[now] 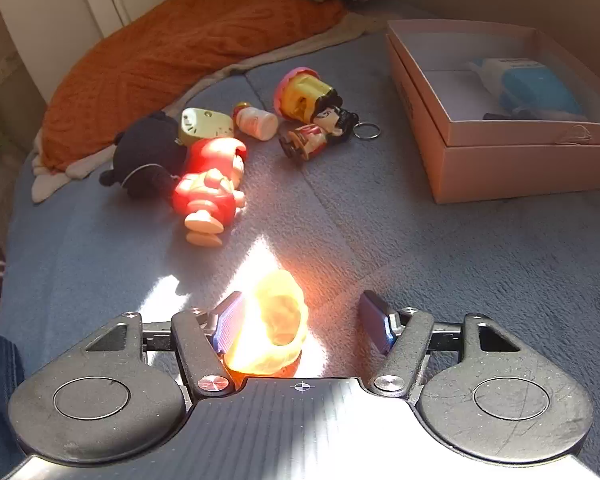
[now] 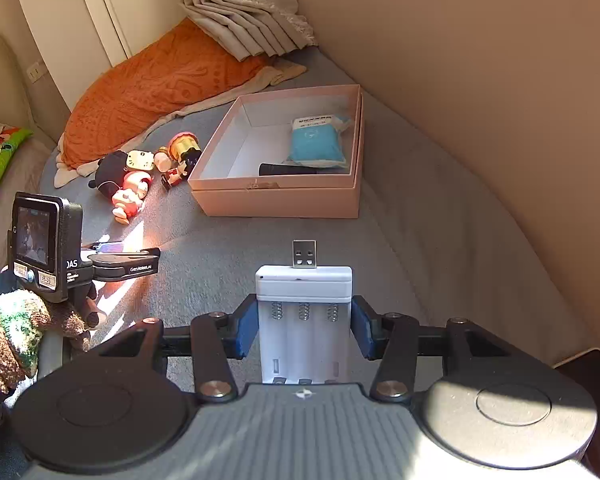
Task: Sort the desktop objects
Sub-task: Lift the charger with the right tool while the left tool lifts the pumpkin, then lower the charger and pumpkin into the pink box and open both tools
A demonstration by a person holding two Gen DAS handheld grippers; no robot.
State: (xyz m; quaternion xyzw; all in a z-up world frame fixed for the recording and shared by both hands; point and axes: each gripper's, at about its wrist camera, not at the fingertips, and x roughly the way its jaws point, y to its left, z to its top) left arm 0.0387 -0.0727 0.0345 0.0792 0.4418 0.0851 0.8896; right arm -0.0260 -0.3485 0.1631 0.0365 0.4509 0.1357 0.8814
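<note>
The white battery charger [image 2: 305, 320], USB plug pointing forward, sits pinched between the 2 blue pads of the right hand-held gripper [image 2: 305, 326], held above the grey-blue bed cover [image 2: 220, 248] and short of the pink box [image 2: 276, 200]. The box already holds a blue packet [image 2: 318, 146] and a dark stick [image 2: 288, 169]. The left hand-held gripper [image 1: 306, 322] hangs low over a sunlit patch; a small yellow toy [image 1: 278, 320] lies between its spread jaws, touching the left pad, the right pad standing clear. A cluster of figurines [image 1: 228, 148] lies beyond, near an orange cushion [image 1: 188, 44].

Risks, as judged: the charger is gripped only along its smooth sides, so a tilt over the box may let it slide out early. Glare washes out the yellow toy's outline, so the jaws may close off-centre and squeeze it away across the soft cover.
</note>
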